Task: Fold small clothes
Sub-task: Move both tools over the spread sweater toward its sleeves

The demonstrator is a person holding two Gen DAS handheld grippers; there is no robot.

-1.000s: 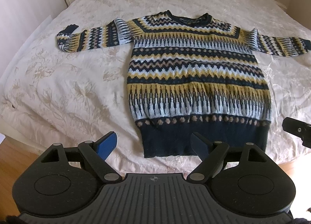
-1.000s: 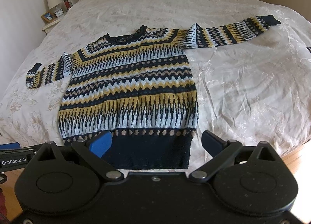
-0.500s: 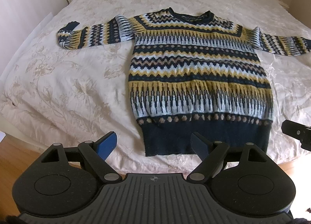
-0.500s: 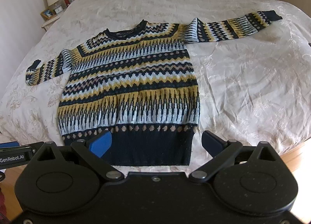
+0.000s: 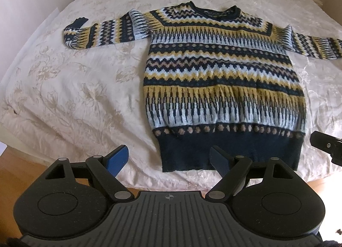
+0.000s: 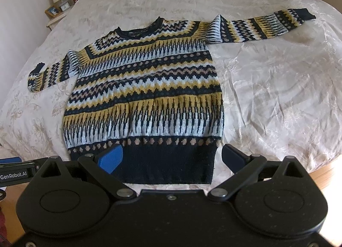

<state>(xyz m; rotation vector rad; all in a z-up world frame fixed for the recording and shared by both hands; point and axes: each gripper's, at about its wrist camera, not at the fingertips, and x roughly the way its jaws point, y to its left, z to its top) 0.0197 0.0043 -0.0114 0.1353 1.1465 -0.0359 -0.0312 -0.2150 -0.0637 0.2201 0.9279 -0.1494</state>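
The patterned knit sweater [image 5: 222, 88] lies flat on the satin floral bedspread [image 5: 70, 97], neckline away, ribbed navy hem nearest both wide-open, empty grippers, left gripper [image 5: 168, 159] and right gripper [image 6: 172, 158].

Sweater [image 5: 222, 80] flat on bed [image 5: 74, 88] — sleeves outspread

Patterned knit sweater [image 5: 222, 71] flat on bed, sleeves outspread.
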